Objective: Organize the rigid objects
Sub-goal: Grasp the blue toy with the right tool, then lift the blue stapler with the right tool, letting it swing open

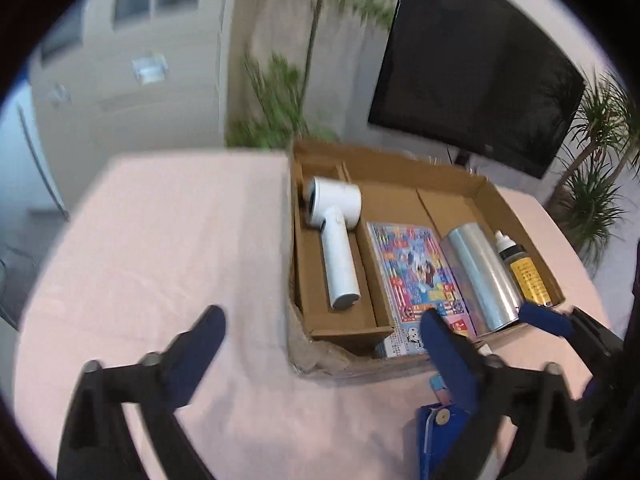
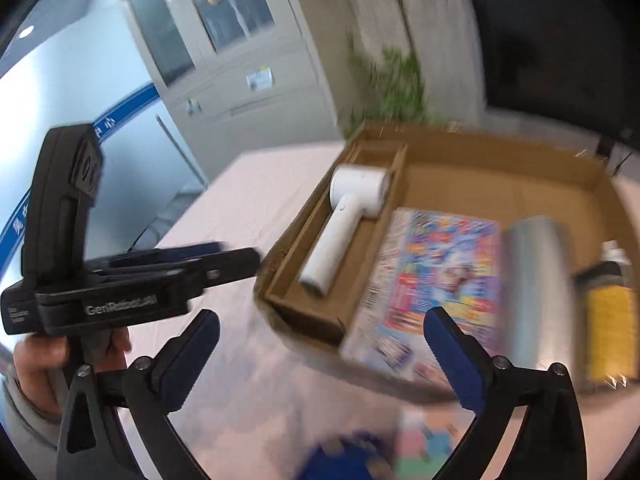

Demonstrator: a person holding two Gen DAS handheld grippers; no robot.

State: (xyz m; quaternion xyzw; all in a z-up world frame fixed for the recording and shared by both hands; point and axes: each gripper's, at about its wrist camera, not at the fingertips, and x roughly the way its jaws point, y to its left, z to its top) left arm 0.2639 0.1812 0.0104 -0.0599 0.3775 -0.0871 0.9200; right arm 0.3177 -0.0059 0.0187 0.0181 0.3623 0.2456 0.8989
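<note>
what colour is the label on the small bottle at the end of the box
Yellow, with dark print, on the small bottle in the cardboard box. The left wrist view shows it best.

We can't read the colourful box (image 2: 436, 276) print, it's motion-smeared in the right wrist view. Yellow-label bottle (image 2: 610, 320) is blurred too. Blue item (image 1: 438, 440) by the table's near edge is cut off by the frame and partly behind a finger; we can't identify it.

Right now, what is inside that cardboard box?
In the brown cardboard box: white handheld device, colourful printed book, silver cylinder, yellow-labelled bottle. Anything beneath them is hidden.
</note>
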